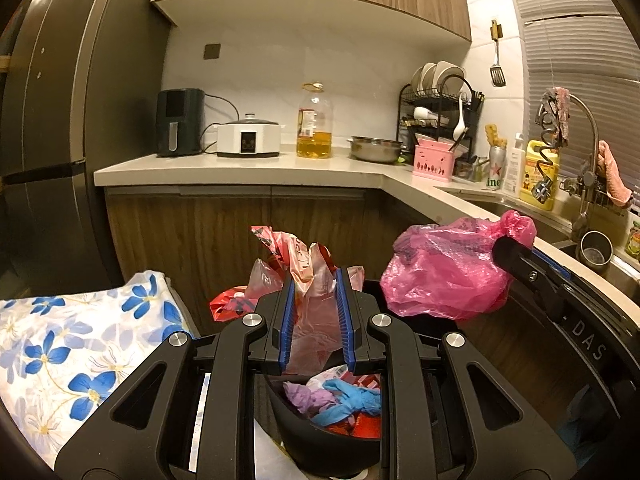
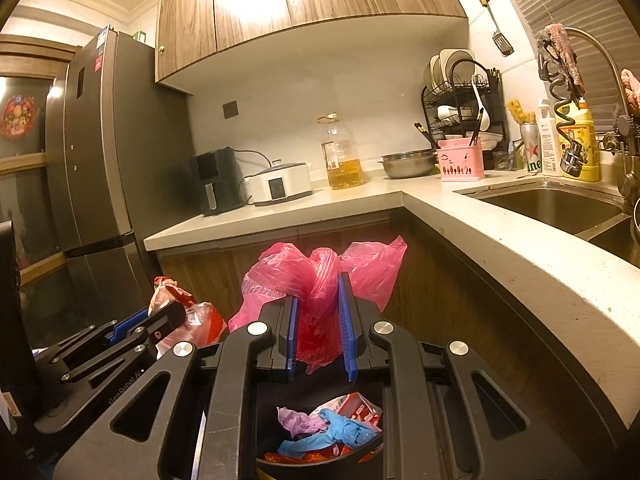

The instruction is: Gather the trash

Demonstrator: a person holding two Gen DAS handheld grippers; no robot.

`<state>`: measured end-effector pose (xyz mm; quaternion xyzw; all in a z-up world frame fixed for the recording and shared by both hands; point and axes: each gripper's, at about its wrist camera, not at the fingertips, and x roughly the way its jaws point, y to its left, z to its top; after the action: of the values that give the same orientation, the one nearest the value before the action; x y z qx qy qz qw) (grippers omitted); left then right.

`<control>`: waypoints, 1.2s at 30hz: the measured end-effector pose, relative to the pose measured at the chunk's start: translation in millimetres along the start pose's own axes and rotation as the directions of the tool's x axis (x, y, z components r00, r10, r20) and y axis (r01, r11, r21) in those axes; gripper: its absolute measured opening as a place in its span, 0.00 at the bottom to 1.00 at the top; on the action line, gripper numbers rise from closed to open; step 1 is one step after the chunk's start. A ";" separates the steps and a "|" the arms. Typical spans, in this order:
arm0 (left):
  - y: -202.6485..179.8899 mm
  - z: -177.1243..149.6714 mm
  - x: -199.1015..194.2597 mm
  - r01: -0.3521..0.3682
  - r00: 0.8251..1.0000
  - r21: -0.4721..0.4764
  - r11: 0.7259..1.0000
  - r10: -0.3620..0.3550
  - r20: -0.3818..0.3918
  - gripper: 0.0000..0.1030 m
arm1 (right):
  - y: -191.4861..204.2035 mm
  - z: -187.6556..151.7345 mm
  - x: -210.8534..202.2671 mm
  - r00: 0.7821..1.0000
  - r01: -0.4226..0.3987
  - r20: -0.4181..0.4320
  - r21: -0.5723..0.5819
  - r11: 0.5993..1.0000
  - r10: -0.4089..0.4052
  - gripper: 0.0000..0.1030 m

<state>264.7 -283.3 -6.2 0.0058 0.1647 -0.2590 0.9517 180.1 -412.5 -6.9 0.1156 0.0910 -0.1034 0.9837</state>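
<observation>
The left gripper (image 1: 316, 316) in the left wrist view is clamped on a crumpled pale-pink and red printed plastic bag (image 1: 308, 280), its blue-padded fingers (image 1: 288, 320) pinching the film. Below, at six o'clock, sits the round black trash bin (image 1: 296, 424) holding blue and lilac disposable gloves (image 1: 340, 400). At three o'clock the right gripper carries a bright pink knotted plastic bag (image 1: 444, 272) beside the pale stone countertop (image 1: 240, 168).

In the right wrist view, the right gripper (image 2: 318, 328) is closed on that pink bag's gathered neck (image 2: 320, 280), directly above the bin (image 2: 320, 464); the left gripper (image 2: 160, 316) shows at nine o'clock with its bag.

To do this well, I judge each bag should be centred over the bin mouth and lowered close before the fingers part, so the light film cannot drift onto the rim.
</observation>
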 end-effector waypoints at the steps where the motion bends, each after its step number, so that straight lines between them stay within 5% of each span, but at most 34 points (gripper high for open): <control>1: 0.0 -0.2 0.7 0.001 1.000 0.003 1.000 -0.001 0.001 0.18 | -0.7 0.2 1.0 1.000 -0.002 -0.001 0.000 1.000 0.002 0.19; 14: 6.1 -8.5 14.6 0.064 0.998 -0.019 0.998 -0.064 -0.022 0.23 | -7.6 -2.7 19.7 0.999 -0.029 -0.033 0.007 1.000 0.029 0.24; 20: 12.1 -14.5 22.3 0.081 0.996 -0.046 0.996 -0.083 -0.045 0.44 | -14.0 -8.6 29.9 0.997 -0.020 -0.068 0.025 0.999 0.022 0.34; 26: 21.2 -17.5 22.1 0.048 0.998 -0.079 0.996 -0.052 -0.046 0.64 | -18.3 -11.9 28.5 0.998 -0.009 -0.064 0.035 0.999 0.011 0.50; 31: 29.9 -20.7 15.7 -0.012 0.998 -0.094 0.995 0.007 -0.054 0.75 | -19.4 -12.4 26.2 0.997 -0.010 -0.070 0.038 0.999 0.013 0.52; 36: 34.6 -23.6 -1.1 -0.112 0.993 -0.062 0.992 0.108 -0.056 0.84 | -13.2 -14.7 13.6 0.997 -0.014 -0.075 0.026 1.000 0.016 0.71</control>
<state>273.6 -250.5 -30.7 -0.0093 0.1975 -0.2004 0.9596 187.9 -423.9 -26.5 0.1325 0.1259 -0.0926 0.9788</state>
